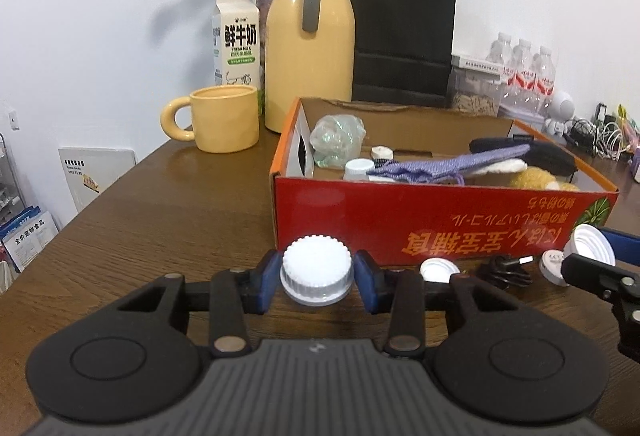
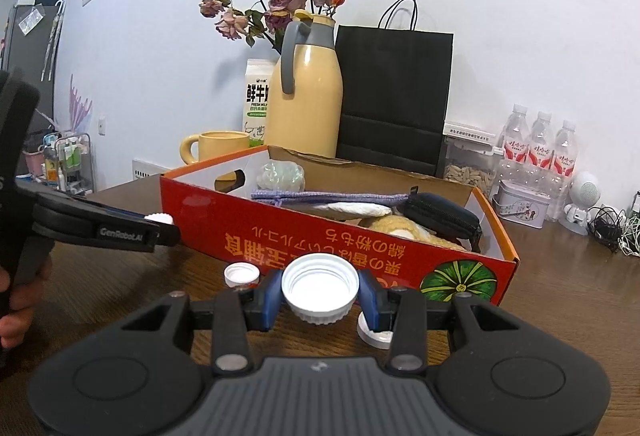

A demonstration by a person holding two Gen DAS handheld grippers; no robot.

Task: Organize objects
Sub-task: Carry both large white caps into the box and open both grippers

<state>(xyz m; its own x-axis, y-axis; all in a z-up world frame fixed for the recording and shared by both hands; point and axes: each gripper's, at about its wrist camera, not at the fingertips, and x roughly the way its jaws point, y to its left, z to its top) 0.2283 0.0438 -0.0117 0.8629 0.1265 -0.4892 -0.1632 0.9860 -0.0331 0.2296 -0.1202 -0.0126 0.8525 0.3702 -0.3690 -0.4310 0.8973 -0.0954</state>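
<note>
Landmark: red cardboard box [image 1: 440, 220], open-topped, on the brown wooden table [image 1: 160, 204], holding a purple cloth pouch [image 1: 448, 162], a crumpled clear bag [image 1: 338, 134], a dark zip case [image 2: 444, 214] and a few white caps. Left gripper [image 1: 317, 276]: blue pads clamped on a white ribbed cap [image 1: 317, 268], dome side up, just in front of the box's near wall, toward its left end; whether the cap has left the table cannot be told. Right gripper [image 2: 320, 290]: closed on a second, wider white cap [image 2: 320, 286], hollow side up, in front of the same wall nearer its right end. Loose before the box: a small upturned cap [image 2: 241, 273], a flat white lid [image 2: 376, 334] beneath the right pads, and a black plug adapter [image 1: 506, 268]. Behind the box: yellow thermos jug [image 1: 310, 36], yellow mug [image 1: 224, 118], milk carton [image 1: 236, 40], black paper bag [image 1: 404, 32]. Step in hand, as judged: both caps gripped, the carry into the box not yet done. Next move calls for lifting each cap clear of the near wall, reaching over it, and releasing above a bare patch of the box floor, away from the pouch.
</note>
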